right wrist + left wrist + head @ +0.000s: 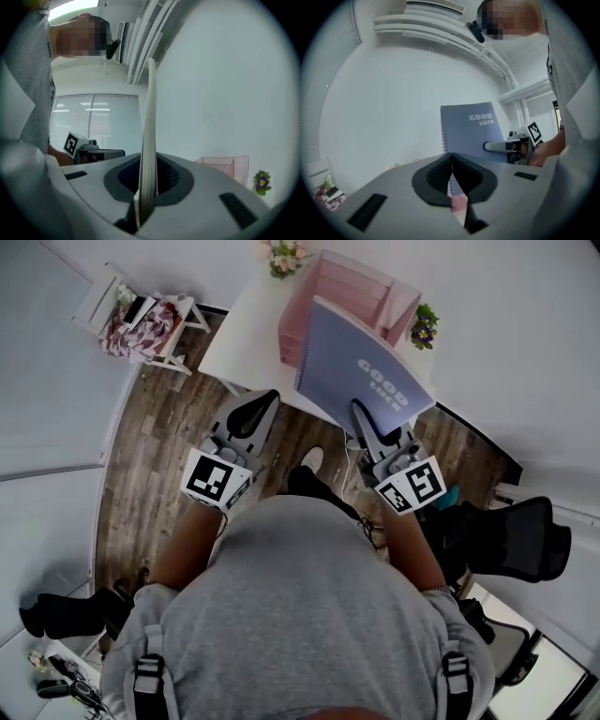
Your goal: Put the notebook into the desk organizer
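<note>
- At the upper left of the head view, a small white chair (108,298) stands on the wooden floor (159,456) and carries a floral cloth (141,329).
- The left gripper (258,407) hangs left of centre over the floor, near the table's front edge. In its own view the two dark pads meet in a closed seam with nothing between them (451,174).
- A white table (246,338) fills the upper centre of the head view. A pot of pale flowers (284,257) sits at its far edge.
- The pink desk organizer (349,292) stands on the table, just right of those flowers. In the right gripper view it shows at the lower right (230,167), apart from the held book.
- The notebook (361,367) is a blue-grey spiral one with "GOOD LUCK" on its cover. It is held tilted above the table in front of the organizer and is not yet inside it. The left gripper view shows its cover face-on at centre (471,127).
- The right gripper (364,423) clamps the notebook's lower edge. In its own view the book runs edge-on up the middle of the frame (149,140), with both pads pressed against it.
- A small pot of purple flowers (424,326) sits at the table's right end.
- A black office chair (511,535) stands at the right edge of the head view.
</note>
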Action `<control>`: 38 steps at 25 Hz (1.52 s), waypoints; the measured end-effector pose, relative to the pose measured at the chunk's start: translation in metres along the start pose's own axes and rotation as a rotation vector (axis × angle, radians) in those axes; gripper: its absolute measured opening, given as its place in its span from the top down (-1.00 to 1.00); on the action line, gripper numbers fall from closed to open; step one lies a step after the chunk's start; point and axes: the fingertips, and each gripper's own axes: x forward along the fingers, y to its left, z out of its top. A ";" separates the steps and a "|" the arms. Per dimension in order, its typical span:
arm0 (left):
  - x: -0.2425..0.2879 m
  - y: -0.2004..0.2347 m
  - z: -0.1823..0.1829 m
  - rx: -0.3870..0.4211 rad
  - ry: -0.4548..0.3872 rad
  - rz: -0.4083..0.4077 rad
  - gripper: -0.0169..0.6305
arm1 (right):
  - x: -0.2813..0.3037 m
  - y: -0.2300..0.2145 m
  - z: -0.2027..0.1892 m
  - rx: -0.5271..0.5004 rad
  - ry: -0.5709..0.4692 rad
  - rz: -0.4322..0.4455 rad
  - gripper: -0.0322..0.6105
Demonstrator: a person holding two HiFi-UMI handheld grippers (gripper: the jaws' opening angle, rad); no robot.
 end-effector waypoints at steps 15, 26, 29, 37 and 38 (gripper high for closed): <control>0.130 0.065 0.011 0.034 -0.001 -0.025 0.89 | 0.082 -0.124 -0.013 0.232 0.099 -0.013 0.77; 0.184 0.122 0.002 0.073 0.007 -0.142 0.89 | 0.129 -0.170 -0.045 0.385 0.229 -0.158 0.77; 0.195 0.136 -0.003 0.069 0.029 -0.185 0.89 | 0.142 -0.176 -0.054 0.440 0.259 -0.192 0.77; 0.220 0.159 0.000 0.042 0.011 -0.256 0.89 | 0.170 -0.196 -0.064 0.551 0.315 -0.267 0.77; 0.222 0.162 -0.001 0.039 0.015 -0.261 0.89 | 0.172 -0.198 -0.066 0.562 0.323 -0.274 0.77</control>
